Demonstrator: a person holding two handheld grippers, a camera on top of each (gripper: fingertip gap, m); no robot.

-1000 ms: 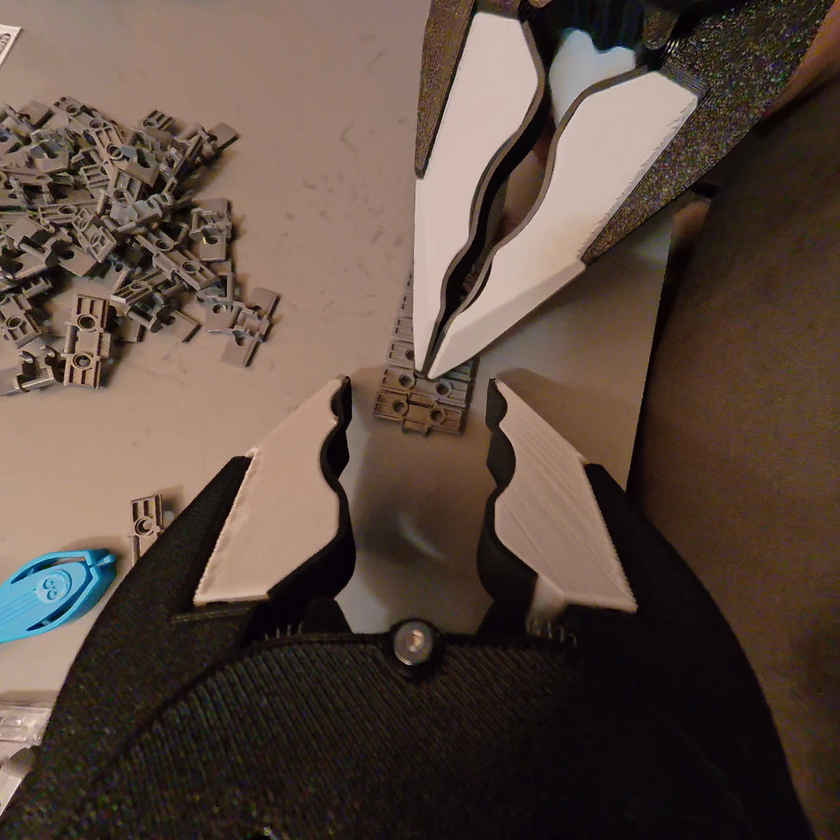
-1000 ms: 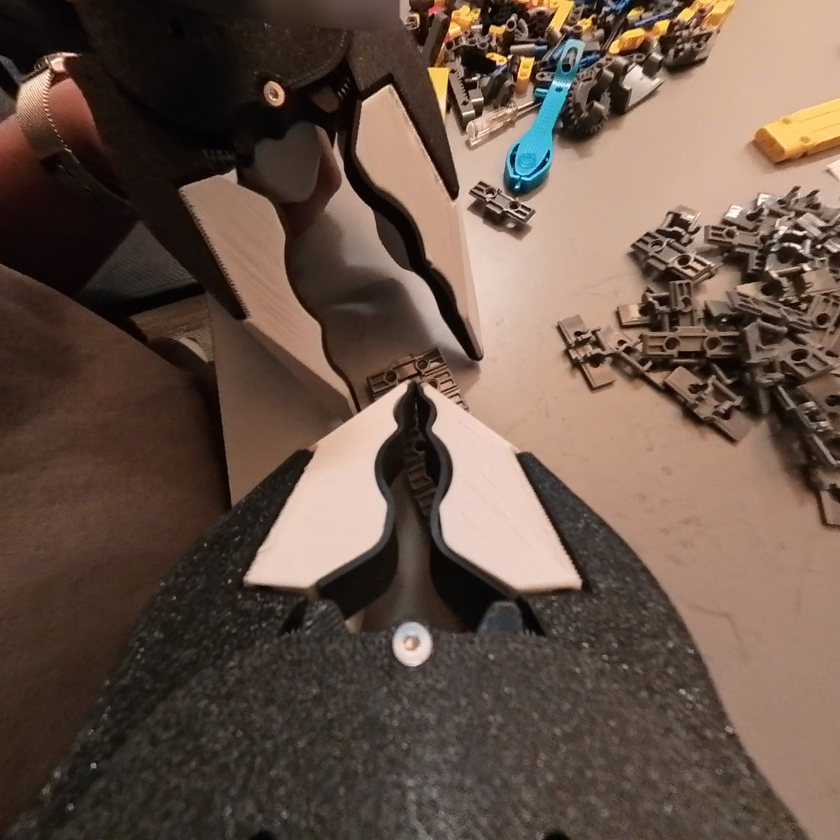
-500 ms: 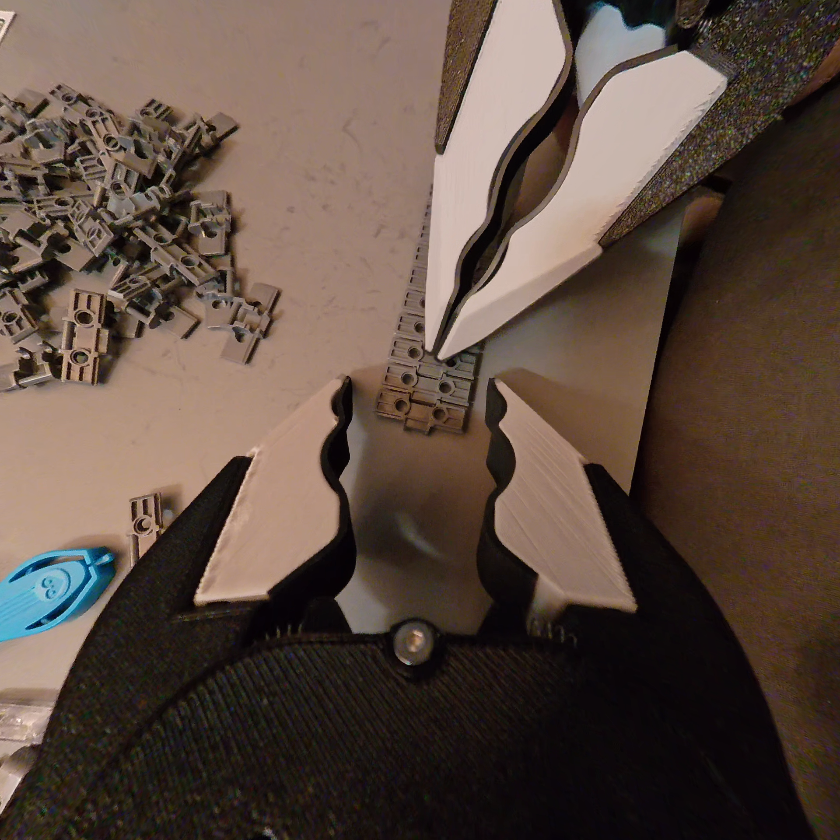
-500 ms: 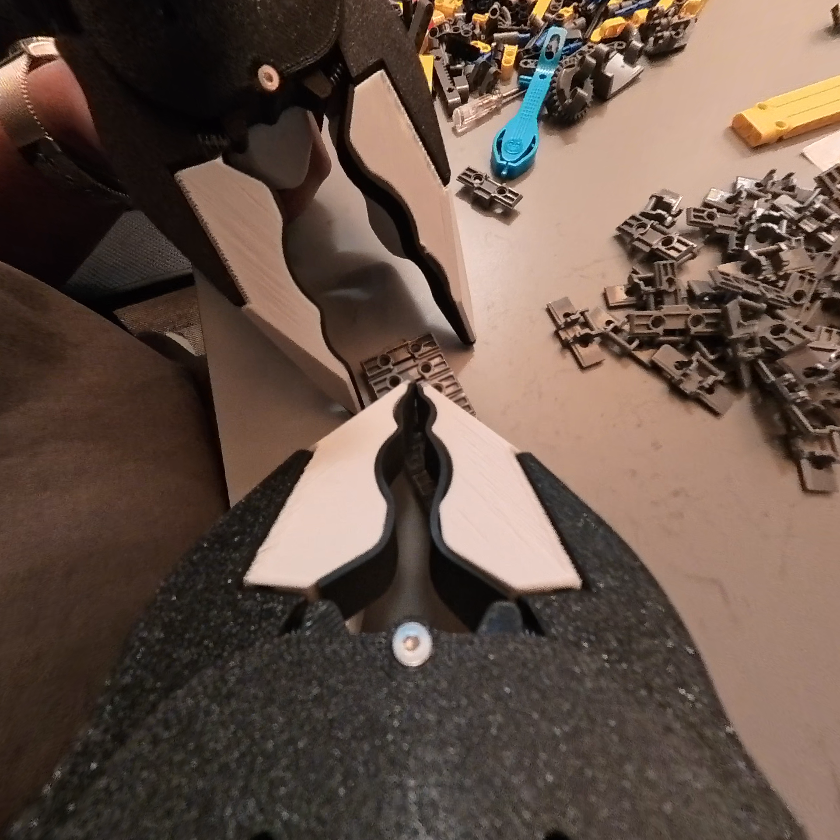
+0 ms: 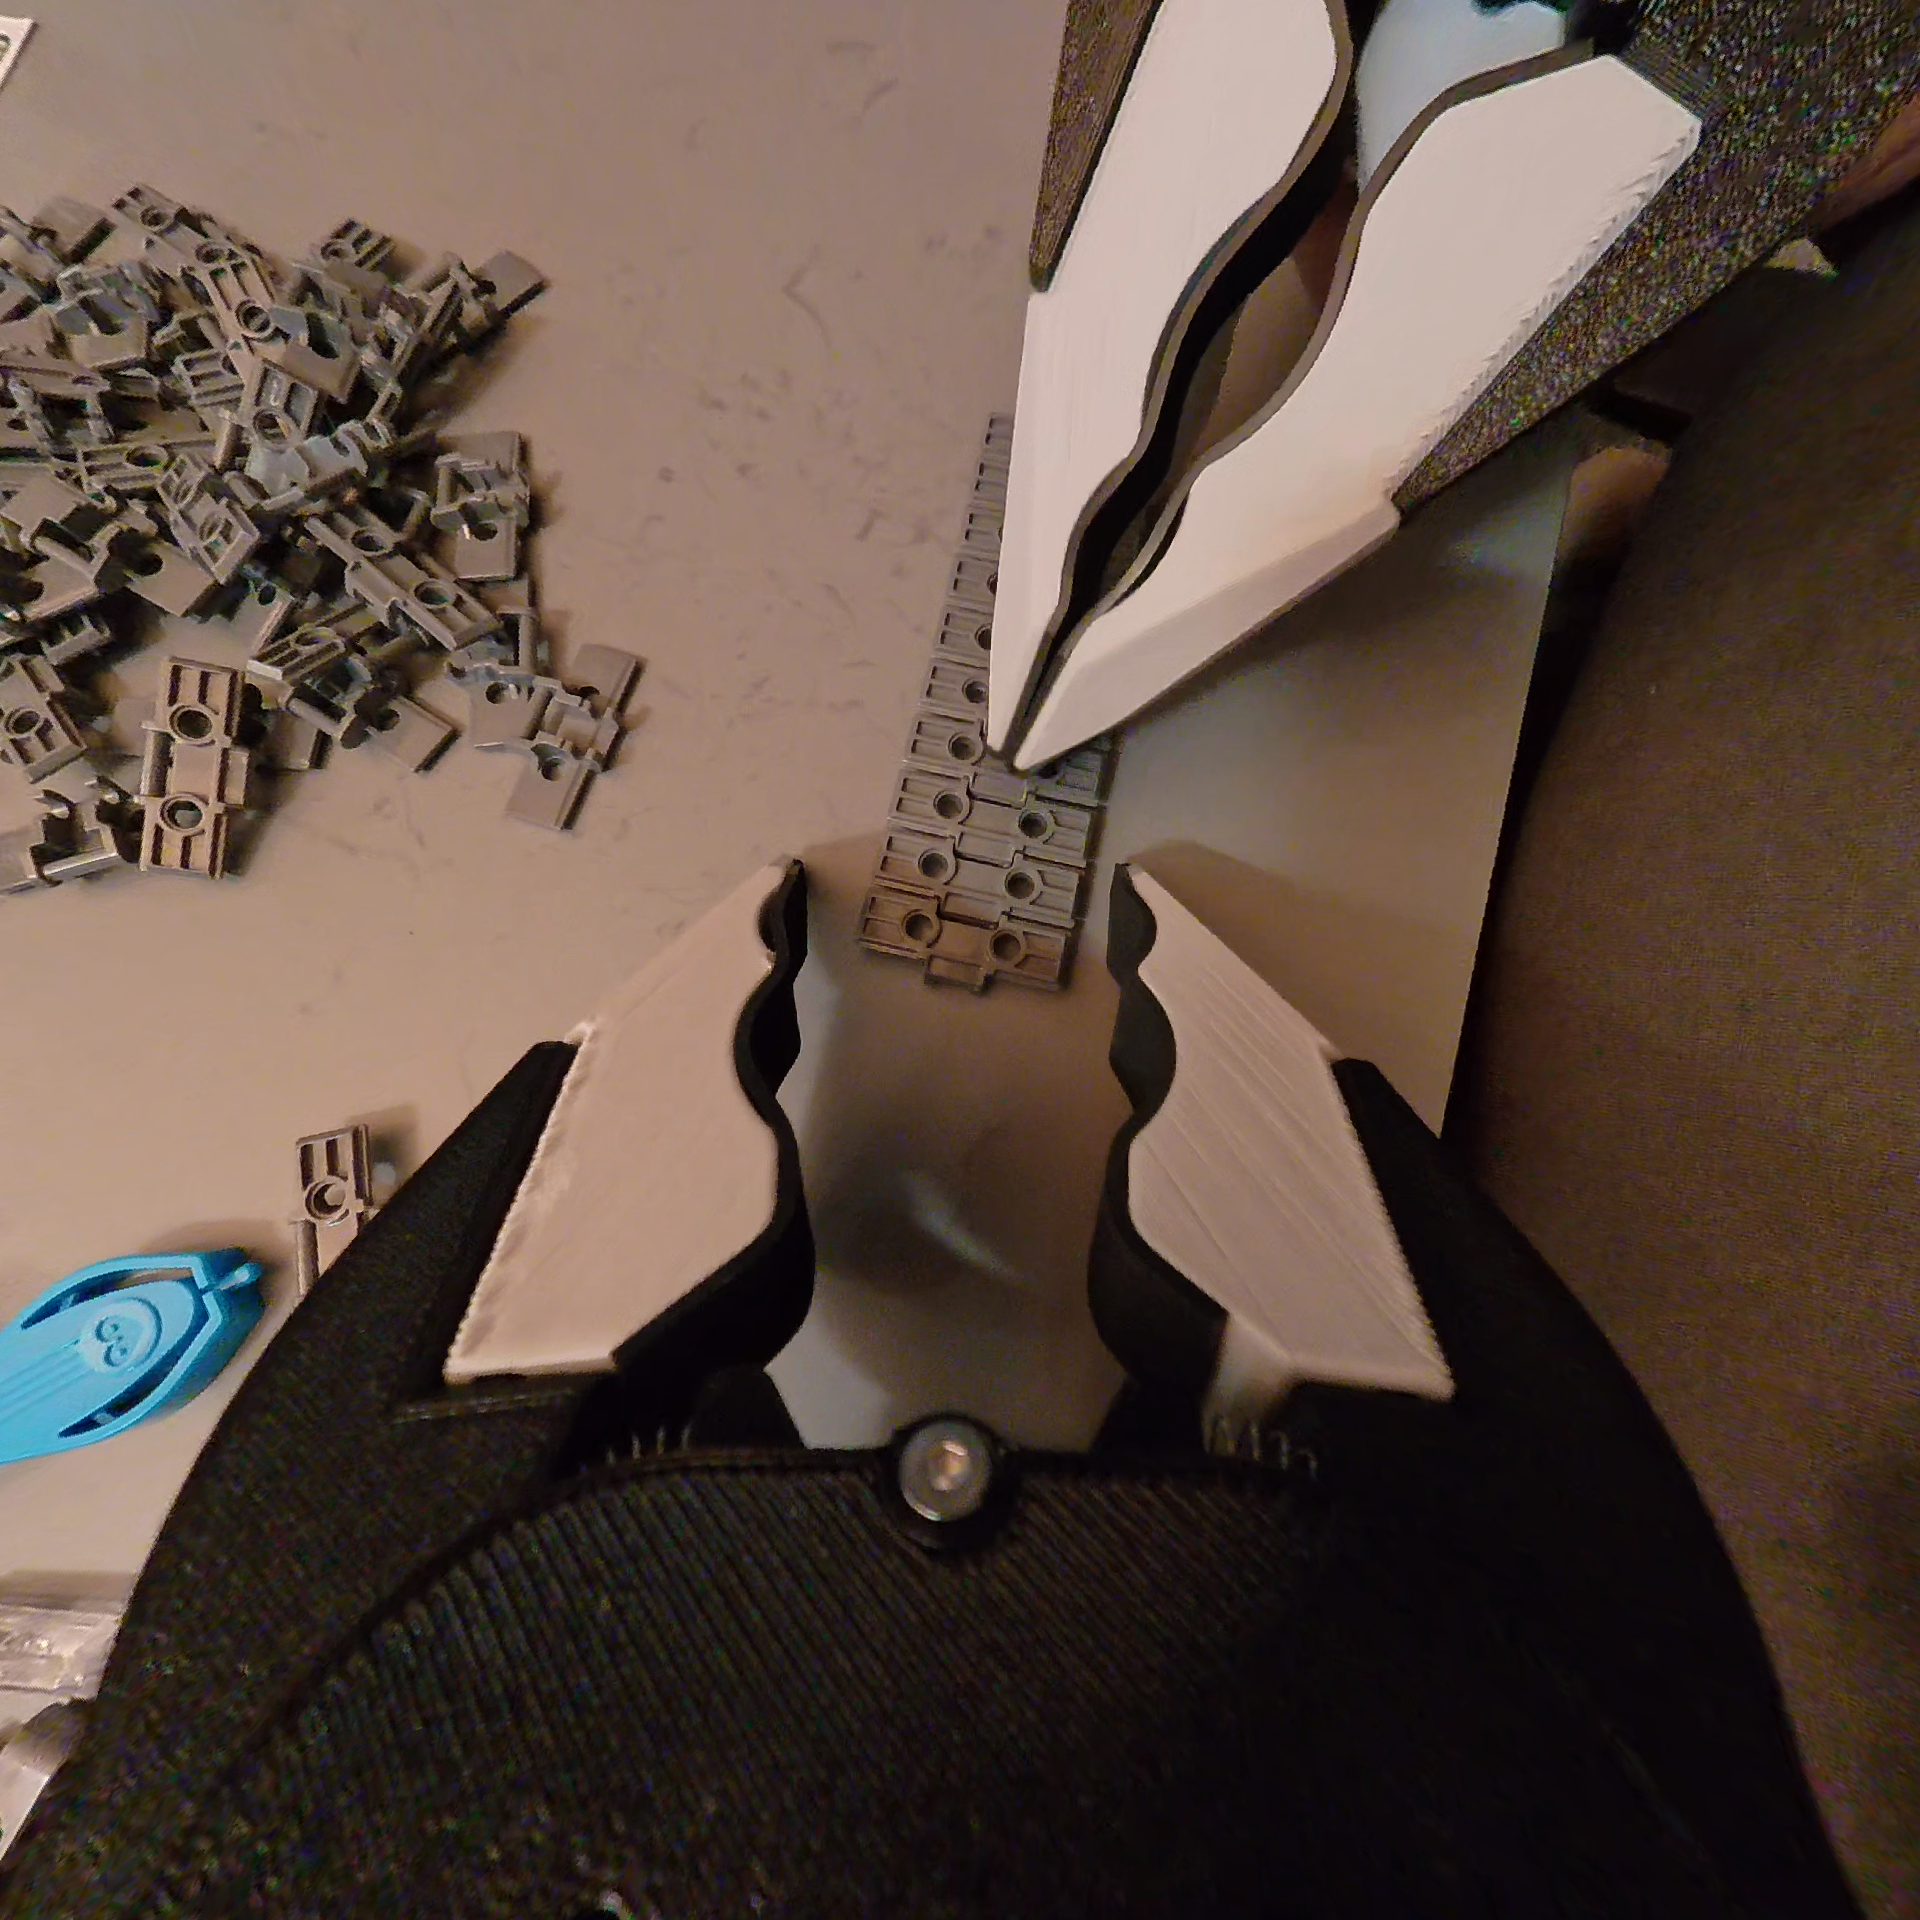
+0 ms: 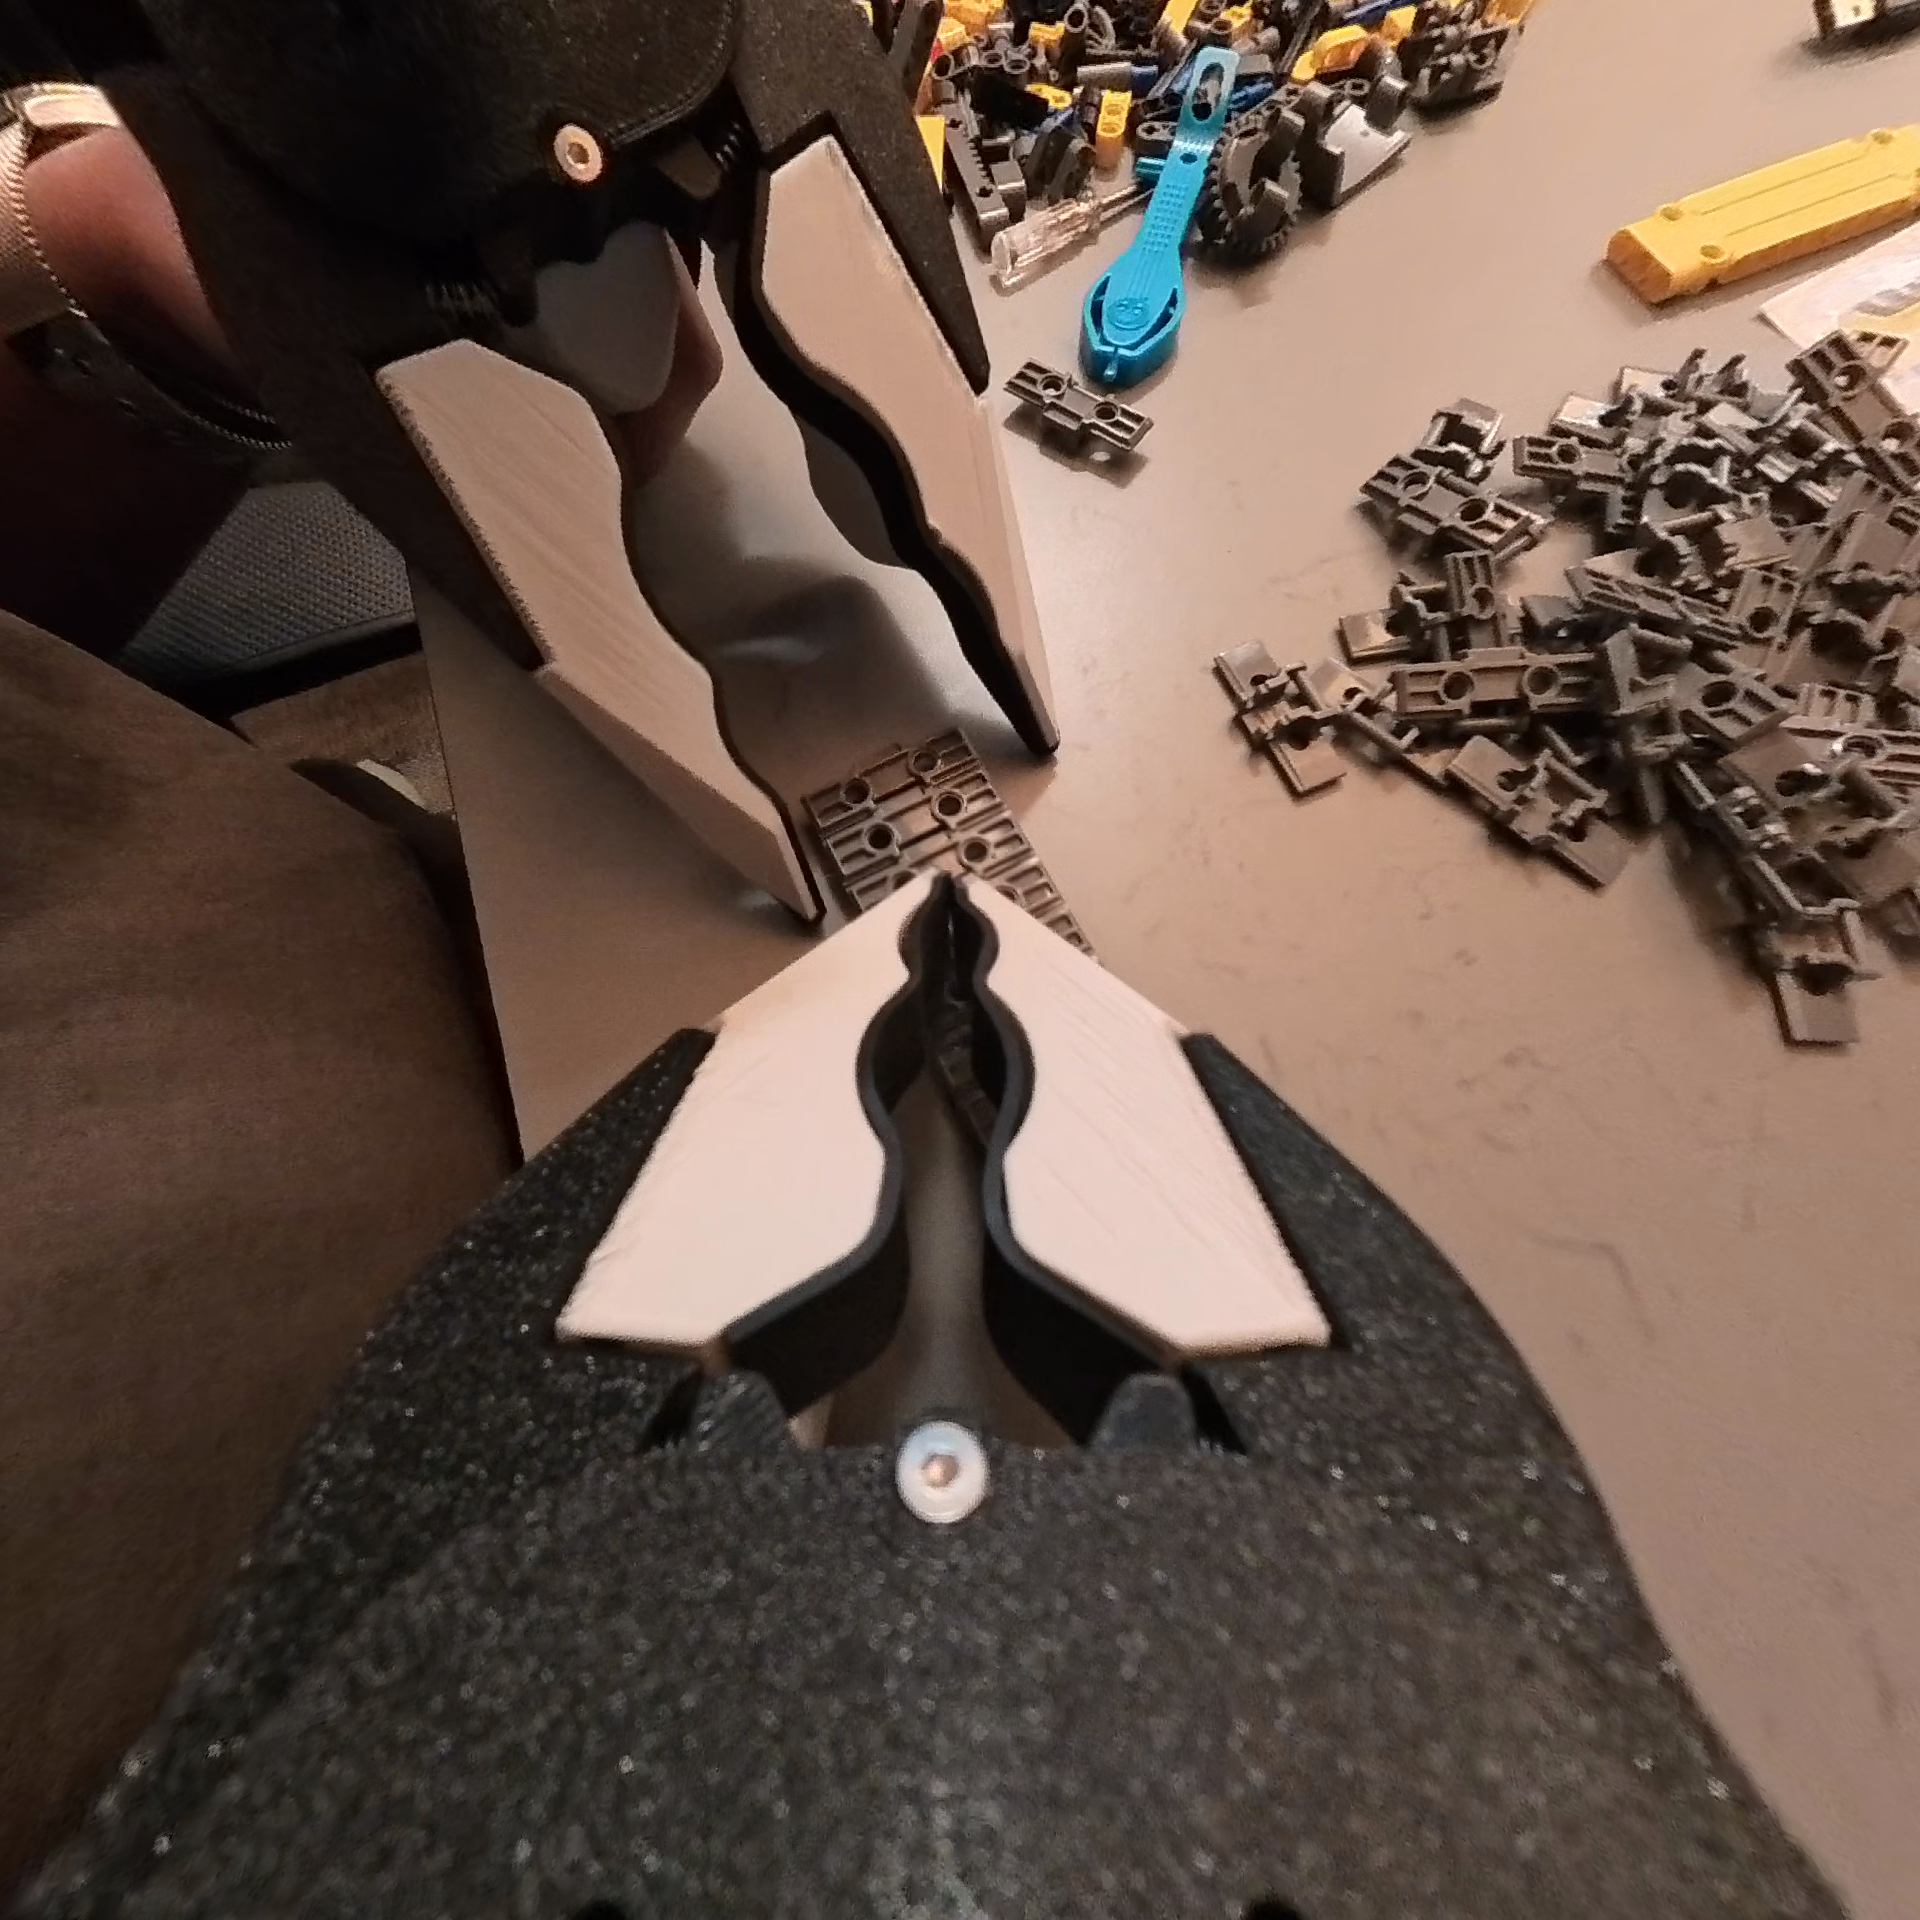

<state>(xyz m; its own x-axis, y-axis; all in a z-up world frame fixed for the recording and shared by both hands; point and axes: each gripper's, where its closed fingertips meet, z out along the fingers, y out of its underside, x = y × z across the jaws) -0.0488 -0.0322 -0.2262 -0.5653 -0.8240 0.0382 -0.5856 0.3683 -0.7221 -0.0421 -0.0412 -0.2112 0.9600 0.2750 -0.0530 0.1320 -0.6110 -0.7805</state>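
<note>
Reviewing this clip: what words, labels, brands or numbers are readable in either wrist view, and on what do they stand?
No text can be read in either view.
White printed paper sheet, far right: print too small and blurred.
White paper corner, top left: cut off, unreadable.
Bright blue plastic lever tool: raised emblem only, no legible letters.
Grey plastic track strip: no markings visible.

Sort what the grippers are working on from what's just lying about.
At the grippers: track strip, left gripper open round its end, right gripper shut, tips on it.
Lying about: link pile, loose link, blue tool, yellow beam.
</note>
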